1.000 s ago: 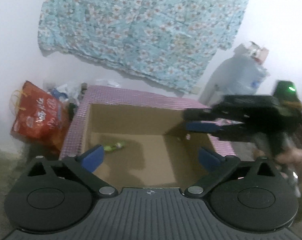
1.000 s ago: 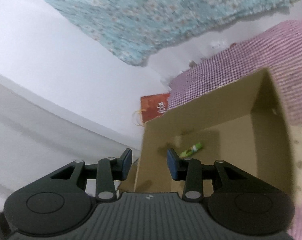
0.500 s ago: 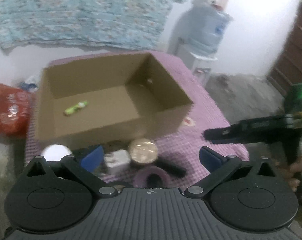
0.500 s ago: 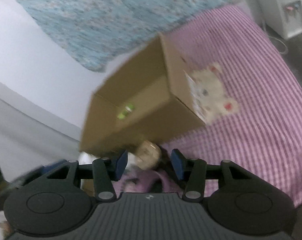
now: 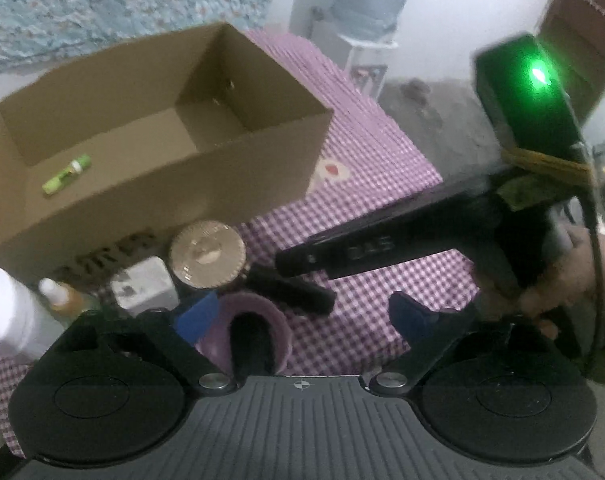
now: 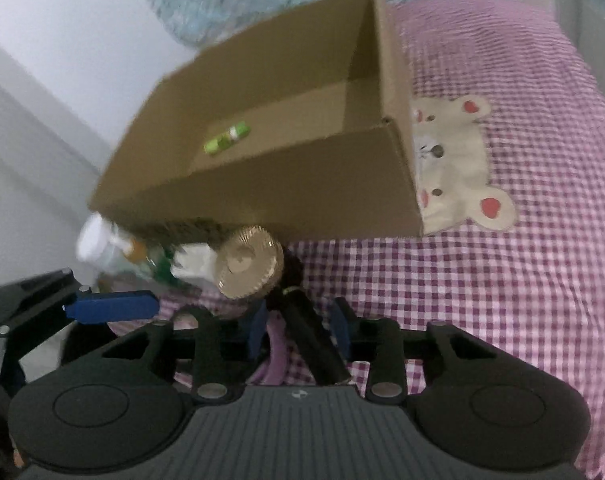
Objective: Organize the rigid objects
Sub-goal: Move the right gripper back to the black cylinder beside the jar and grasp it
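An open cardboard box (image 5: pixel 162 200) (image 6: pixel 282 188) holds a green tube (image 5: pixel 67 174) (image 6: pixel 226 143). In front of it stand a gold-lidded jar (image 5: pixel 207 254) (image 6: pixel 248 266), a white block (image 5: pixel 144 286), a black cylinder (image 5: pixel 290 288) (image 6: pixel 306 332) and a purple cup (image 5: pixel 280 328) (image 6: pixel 276 352). My left gripper (image 5: pixel 304 316) hangs over the cup with its jaws closing, and the pads are clear of the cup. My right gripper (image 6: pixel 298 326) (image 5: pixel 314 256) straddles the black cylinder with its jaws closing. Its pads are near the cylinder, but no pressing shows.
A white bottle (image 5: pixel 2 312) (image 6: pixel 90 240) and a small amber bottle (image 5: pixel 62 296) stand at the box's left corner. The purple checked cloth (image 6: pixel 502 300) bears a bear patch (image 6: pixel 454 176). A water dispenser (image 5: pixel 366 12) and a door (image 5: pixel 582 28) lie beyond. A hand (image 5: pixel 574 272) holds the right gripper.
Both grippers have come down from over the box to the objects in front of it. The right jaws now stand narrower, around the black cylinder, and the left jaws have narrowed a little.
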`<state>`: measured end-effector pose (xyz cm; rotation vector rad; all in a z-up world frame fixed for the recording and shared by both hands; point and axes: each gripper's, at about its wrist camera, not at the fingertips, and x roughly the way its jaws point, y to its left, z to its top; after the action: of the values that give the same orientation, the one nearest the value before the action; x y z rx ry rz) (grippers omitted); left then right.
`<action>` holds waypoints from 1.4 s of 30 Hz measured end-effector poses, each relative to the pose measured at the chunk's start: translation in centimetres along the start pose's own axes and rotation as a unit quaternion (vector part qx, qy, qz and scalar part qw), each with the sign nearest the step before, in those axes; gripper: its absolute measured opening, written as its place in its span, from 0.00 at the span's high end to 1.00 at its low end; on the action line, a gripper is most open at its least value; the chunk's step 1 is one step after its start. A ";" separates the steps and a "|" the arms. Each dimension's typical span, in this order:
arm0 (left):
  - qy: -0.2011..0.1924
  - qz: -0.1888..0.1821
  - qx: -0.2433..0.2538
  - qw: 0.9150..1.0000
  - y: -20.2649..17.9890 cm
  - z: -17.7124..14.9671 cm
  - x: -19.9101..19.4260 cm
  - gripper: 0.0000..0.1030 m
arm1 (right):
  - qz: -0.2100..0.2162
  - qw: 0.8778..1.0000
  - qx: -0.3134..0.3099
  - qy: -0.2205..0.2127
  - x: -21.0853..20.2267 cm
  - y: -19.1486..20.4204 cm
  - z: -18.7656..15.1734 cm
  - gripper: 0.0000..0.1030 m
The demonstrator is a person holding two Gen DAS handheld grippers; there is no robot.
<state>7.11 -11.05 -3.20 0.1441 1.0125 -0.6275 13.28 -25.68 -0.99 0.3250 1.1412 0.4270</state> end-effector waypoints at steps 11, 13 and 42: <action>0.023 -0.035 -0.003 0.999 -0.8 0.4 2.5 0.38 | 0.009 0.999 0.005 0.040 2.3 -1.4 -0.6 0.82; 0.026 -0.043 0.000 0.999 -1.2 0.6 2.9 0.39 | 0.011 0.999 0.025 0.036 1.4 -2.2 -0.9 0.82; 0.110 -0.029 -0.052 0.992 0.1 2.4 8.9 0.50 | 0.105 0.976 0.175 0.068 2.0 -8.2 0.4 0.74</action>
<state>12.27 -15.67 -9.24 0.0939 1.2631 -0.6195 15.62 -31.91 -6.21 0.7393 1.3234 0.4381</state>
